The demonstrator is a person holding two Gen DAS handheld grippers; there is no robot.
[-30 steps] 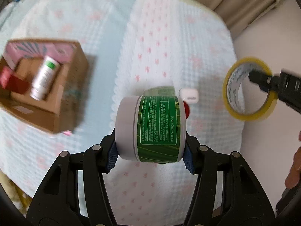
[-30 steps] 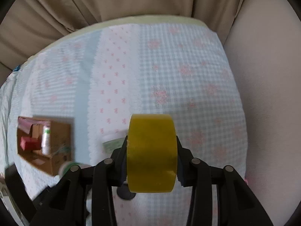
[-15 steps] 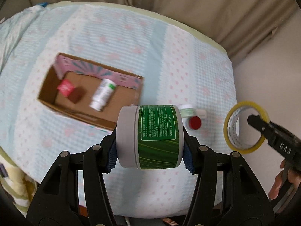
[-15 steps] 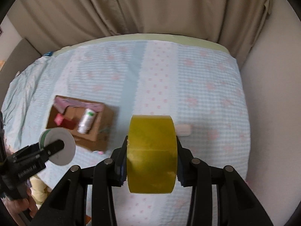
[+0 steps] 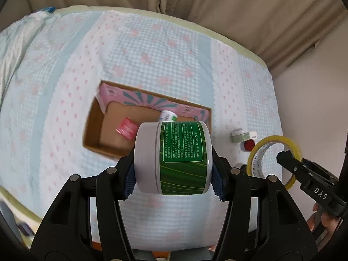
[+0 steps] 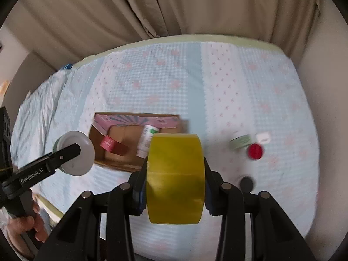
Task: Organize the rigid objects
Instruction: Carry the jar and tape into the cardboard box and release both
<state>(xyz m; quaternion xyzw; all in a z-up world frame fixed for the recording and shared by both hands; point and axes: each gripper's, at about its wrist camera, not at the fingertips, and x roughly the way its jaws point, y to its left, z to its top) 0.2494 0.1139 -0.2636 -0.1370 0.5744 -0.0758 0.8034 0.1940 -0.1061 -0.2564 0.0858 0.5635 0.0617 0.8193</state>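
**A:** Left wrist view: what is in hand?

**B:** The left gripper is clamped on a white jar with a green label, held on its side, in the air above the near edge of a bed under a blue-and-pink quilt. Beyond the jar sits an open cardboard box with a pink printed flap. Inside it lie a small red box and a white bottle, mostly hidden behind the jar.

**A:** And off to the right?

**B:** The right gripper holds a roll of yellow tape by its ring. On the quilt between box and tape lie a pale green lidded pot, a small white item and a red cap.

**A:** Right wrist view?

**B:** Here the right gripper pinches the roll of yellow tape across its width, also off the bed. The left gripper shows at left with the jar end-on, just beside the cardboard box. The red box and bottle rest inside. The green pot, white item, red cap and a dark round piece lie loose on the quilt.

**A:** Progress?

**B:** Partway, by appearances: two items boxed, two lifted but not yet delivered, four seemingly still to collect.
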